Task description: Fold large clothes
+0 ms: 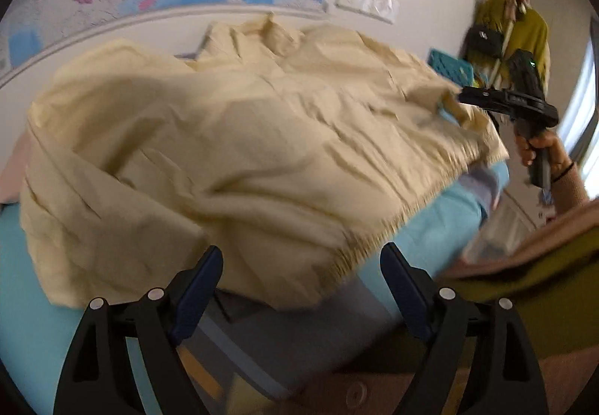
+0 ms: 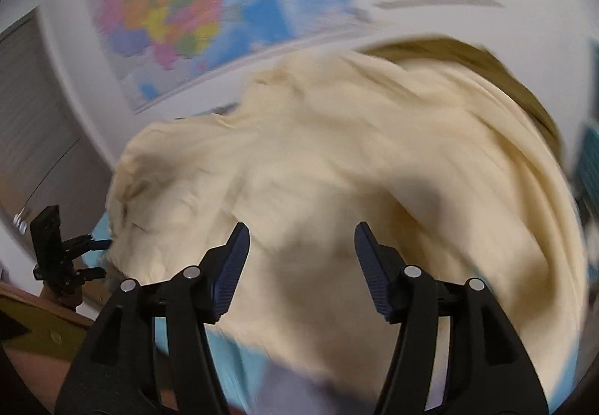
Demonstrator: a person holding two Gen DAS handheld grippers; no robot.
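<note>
Lying rumpled on the blue surface (image 1: 45, 321), the garment (image 1: 224, 153) awaits folding — left gripper (image 1: 299, 276) and right gripper (image 2: 299, 258) both wide, empty — next, pinch the near ribbed hem (image 1: 374, 235).

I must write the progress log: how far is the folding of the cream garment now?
Early stage. The cream garment lies rumpled and spread on the blue surface, no neat fold visible. The left gripper and right gripper are open, holding nothing. All the folding appears left to do.

Cream garment (image 1: 232, 153): matt, creased cloth with ribbed hem. Fingers (image 2: 230, 272): matt black plastic fitted with ridged blue pads.
</note>
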